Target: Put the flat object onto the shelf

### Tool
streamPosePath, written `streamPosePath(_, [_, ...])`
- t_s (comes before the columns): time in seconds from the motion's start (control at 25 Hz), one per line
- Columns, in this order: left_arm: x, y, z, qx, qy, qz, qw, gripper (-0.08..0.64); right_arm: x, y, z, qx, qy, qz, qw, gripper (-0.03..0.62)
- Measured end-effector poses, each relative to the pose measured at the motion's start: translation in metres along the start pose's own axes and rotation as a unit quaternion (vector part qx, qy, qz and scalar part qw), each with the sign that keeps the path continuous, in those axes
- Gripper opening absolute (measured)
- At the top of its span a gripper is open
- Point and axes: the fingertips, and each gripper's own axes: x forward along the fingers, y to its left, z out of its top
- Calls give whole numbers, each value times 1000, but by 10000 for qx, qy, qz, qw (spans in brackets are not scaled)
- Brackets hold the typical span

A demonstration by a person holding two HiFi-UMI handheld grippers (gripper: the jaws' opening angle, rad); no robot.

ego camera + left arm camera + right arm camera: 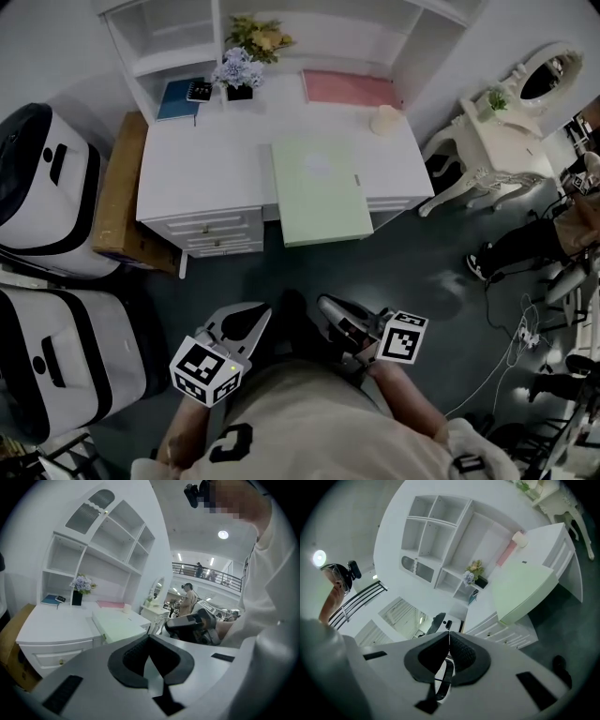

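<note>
Approach stage: left gripper point(261, 311), right gripper point(324, 302) both closed, empty; green flat object point(321, 187) well ahead; next needs jaws opened at its overhanging edge.

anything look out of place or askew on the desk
The pale green flat object sticks out well past the white desk's front edge, with its near end hanging over the floor. Nothing else stands out.

Shelf point(169, 58) top cropped; white case point(37, 187) cropped.
</note>
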Motion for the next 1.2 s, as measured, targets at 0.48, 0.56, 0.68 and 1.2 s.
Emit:
streamPosePath(0.48, [26, 16, 3, -183, 307, -92, 9993, 14, 2, -75, 32, 725, -365, -810, 9934, 83])
streamPosePath(0.56, [30, 20, 4, -214, 347, -76, 9991, 14, 6, -91, 36, 925, -335, -870, 9913, 247])
streamPosePath(0.68, [36, 28, 5, -257, 405, -51, 9988, 14, 10, -121, 41, 1245, -373, -1119, 9852, 303])
streamPosePath(1.2, [56, 49, 7, -472, 686, 151, 9964, 14, 41, -223, 63, 2508, -730, -1396, 9551, 377])
